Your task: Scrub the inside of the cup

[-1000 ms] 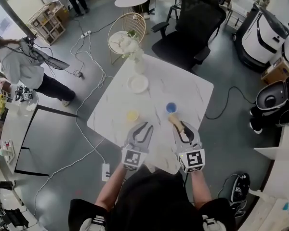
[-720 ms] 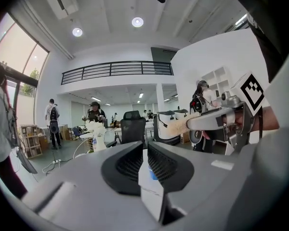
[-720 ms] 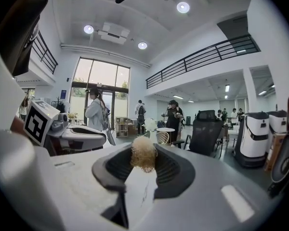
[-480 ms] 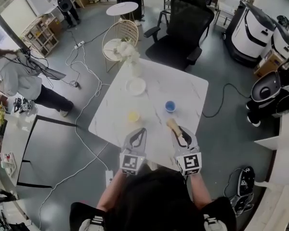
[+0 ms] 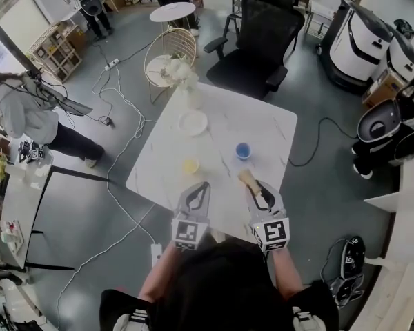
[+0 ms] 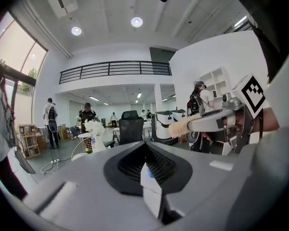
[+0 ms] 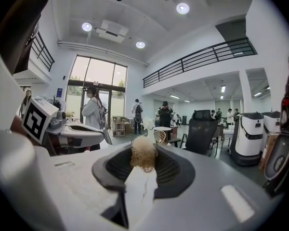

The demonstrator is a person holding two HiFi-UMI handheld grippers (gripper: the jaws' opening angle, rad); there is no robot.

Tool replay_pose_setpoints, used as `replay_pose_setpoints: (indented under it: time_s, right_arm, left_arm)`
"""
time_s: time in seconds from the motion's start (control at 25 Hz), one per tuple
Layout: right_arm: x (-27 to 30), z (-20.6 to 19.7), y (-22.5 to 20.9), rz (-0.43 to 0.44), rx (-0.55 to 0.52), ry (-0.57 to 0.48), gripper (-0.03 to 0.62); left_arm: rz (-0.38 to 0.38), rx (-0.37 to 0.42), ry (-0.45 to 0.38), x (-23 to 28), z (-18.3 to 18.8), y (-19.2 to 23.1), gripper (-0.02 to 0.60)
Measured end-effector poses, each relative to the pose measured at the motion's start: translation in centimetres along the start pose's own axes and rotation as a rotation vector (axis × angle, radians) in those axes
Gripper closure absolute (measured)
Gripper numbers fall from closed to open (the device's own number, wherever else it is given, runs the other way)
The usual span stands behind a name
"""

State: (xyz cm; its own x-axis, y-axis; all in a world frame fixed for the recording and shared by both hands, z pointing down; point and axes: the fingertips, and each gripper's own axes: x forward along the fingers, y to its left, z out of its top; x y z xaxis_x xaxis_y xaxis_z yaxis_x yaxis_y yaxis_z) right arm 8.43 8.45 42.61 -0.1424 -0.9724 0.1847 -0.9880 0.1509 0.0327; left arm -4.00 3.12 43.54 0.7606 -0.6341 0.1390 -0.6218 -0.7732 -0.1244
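Left gripper (image 5: 205, 185): jaws pressed together, empty | right gripper (image 5: 258, 185): clamped on brush (image 5: 246, 178) | risk: skidding or tipping of unsteadied blue cup (image 5: 243, 150) under brush push.

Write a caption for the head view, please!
At a white marble table, the right gripper holds a brush near the blue cup; the left gripper is shut.

A white plate (image 5: 193, 123) sits on the worktop (image 5: 265, 131) near a vase of white flowers (image 5: 181, 72). A black chair (image 5: 265, 29) stands behind.
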Motion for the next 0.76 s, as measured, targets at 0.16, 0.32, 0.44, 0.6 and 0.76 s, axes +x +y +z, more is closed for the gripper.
replay_pose_setpoints:
  time_s: [0.16, 0.32, 0.44, 0.6, 0.76]
  right_arm:
    - [-0.03, -0.12, 0.01, 0.004, 0.006, 0.003, 0.484]
    - [0.02, 0.09, 0.0, 0.014, 0.01, -0.005, 0.484]
    - [0.06, -0.03, -0.06, 0.017, 0.009, -0.002, 0.484]
    - [0.08, -0.4, -0.15, 0.024, 0.014, 0.009, 0.484]
    - [0.22, -0.28, -0.15, 0.027, 0.019, 0.008, 0.484]
  left_arm:
    - [-0.006, -0.008, 0.013, 0.14, 0.04, -0.11, 0.574]
    - [-0.011, -0.008, 0.017, 0.42, -0.13, -0.36, 0.574]
    - [-0.018, 0.003, 0.019, 0.6, -0.08, -0.64, 0.574]
    - [-0.021, 0.006, 0.022, 0.74, -0.21, -0.89, 0.574]
    - [-0.027, -0.001, 0.032, 0.86, -0.64, -0.98, 0.574]
